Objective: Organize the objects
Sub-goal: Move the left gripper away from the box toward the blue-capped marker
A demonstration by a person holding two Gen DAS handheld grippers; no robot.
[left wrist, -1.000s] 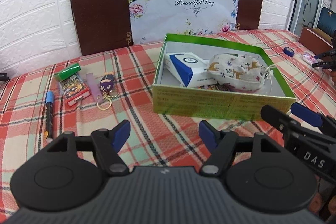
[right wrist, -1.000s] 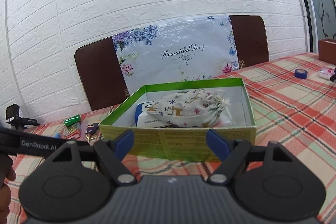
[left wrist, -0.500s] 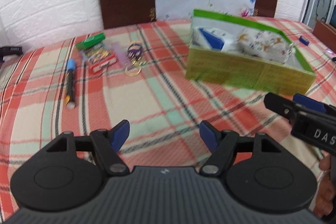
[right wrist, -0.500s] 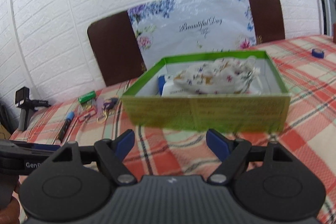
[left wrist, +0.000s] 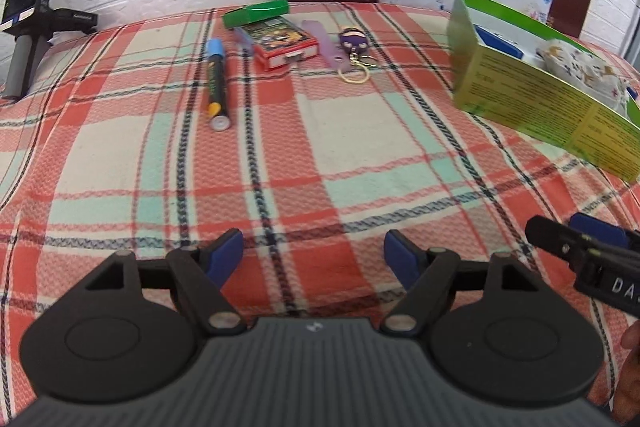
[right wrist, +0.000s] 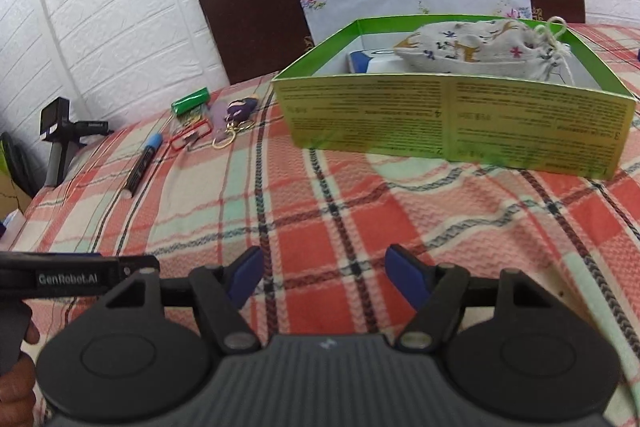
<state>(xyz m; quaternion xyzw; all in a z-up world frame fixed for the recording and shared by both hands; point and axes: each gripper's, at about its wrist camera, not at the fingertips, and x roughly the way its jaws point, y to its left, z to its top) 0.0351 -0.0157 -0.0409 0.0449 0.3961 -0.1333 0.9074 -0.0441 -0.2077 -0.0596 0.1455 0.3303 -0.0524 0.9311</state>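
While both grippers hang empty over the plaid cloth [left wrist: 304, 131], your loose items lie well apart from the green box [right wrist: 452, 115].

Your left gripper [left wrist: 313, 255] has its jaws opening on nothing; your right gripper [right wrist: 323, 274] has its jaws closing, also on nothing. Left of the box lie 1 marker [left wrist: 216, 83], 1 red packet [left wrist: 286, 47] and 1 keychain [left wrist: 354, 51], crowded enough that you could nudge a neighbour or snag cloth. Inside the box, the pouch [right wrist: 480, 47] half hides a blue-and-white carton [right wrist: 370, 61]; the box's right end is cut off in the left wrist view, and motion blur softens everything.
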